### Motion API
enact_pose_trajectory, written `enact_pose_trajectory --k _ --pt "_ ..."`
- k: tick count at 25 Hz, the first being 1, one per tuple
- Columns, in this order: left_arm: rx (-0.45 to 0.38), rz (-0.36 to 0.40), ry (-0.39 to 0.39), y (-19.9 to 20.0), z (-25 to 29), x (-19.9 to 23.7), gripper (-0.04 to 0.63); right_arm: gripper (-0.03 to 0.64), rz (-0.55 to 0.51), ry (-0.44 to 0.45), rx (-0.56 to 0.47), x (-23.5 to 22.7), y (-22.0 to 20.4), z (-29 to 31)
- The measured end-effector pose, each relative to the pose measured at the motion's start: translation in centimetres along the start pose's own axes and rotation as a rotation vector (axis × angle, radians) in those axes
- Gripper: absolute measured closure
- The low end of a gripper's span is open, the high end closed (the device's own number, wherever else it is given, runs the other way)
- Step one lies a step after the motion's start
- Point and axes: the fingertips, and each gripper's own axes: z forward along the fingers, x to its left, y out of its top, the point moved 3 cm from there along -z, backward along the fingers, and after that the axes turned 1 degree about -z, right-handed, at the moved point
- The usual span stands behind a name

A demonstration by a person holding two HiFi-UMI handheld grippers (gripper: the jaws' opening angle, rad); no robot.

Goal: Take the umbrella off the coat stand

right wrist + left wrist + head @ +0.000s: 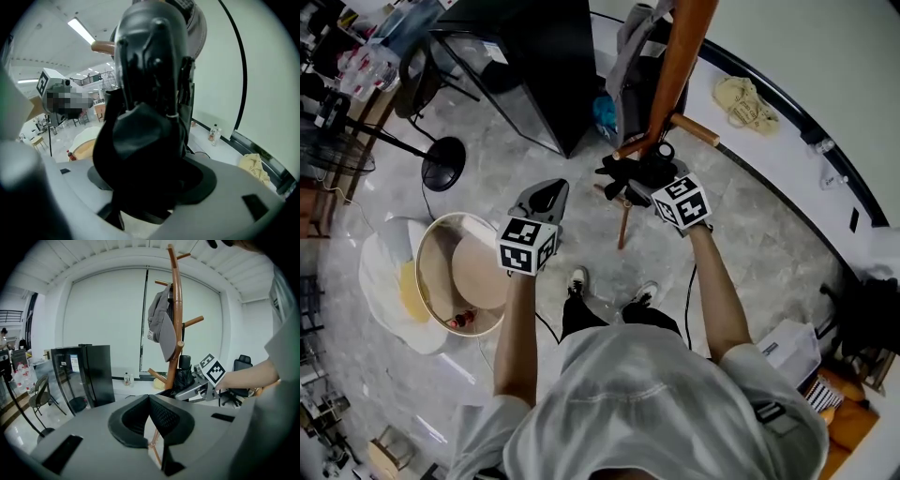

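The umbrella [633, 173] hangs low against the coat stand's [680, 56] pole, between the right gripper's [147, 180] widely spread jaws. The left gripper [150, 404] (jaws pressed together) hovers apart over open floor [506, 159], near a black cabinet [534, 66].

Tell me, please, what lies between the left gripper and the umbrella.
Nothing stands there: in the head view, only bare marble floor shows between the left gripper and the black umbrella.
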Motion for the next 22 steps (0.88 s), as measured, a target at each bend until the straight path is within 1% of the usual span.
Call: enact_pose_trajectory --k 3,9,14,18,22 --pt "-0.008 0.003 -0.009 0.4 -0.3 0.7 0.581 0.31 0.017 -0.021 0.007 0.1 0.2 -0.6" --pt "-0.041 0.041 -0.073 1.9 -0.2 1.7 0.581 0.321 0.032 -0.095 -0.008 0.4 1.9 -2.8" --pt "-0.085 0.092 -0.156 4.2 -0.2 1.6 0.581 0.324 0.065 -0.165 0.001 0.8 3.0 -5.5" --pt "-0.114 0.137 -0.237 6.0 0.1 1.2 0.581 0.325 0.113 -0.246 -0.009 1.0 3.3 -8.3" --pt "-0.143 0.164 -0.315 7.1 0.9 1.1 0.581 0.327 0.172 -0.335 -0.052 1.2 4.2 -10.9"
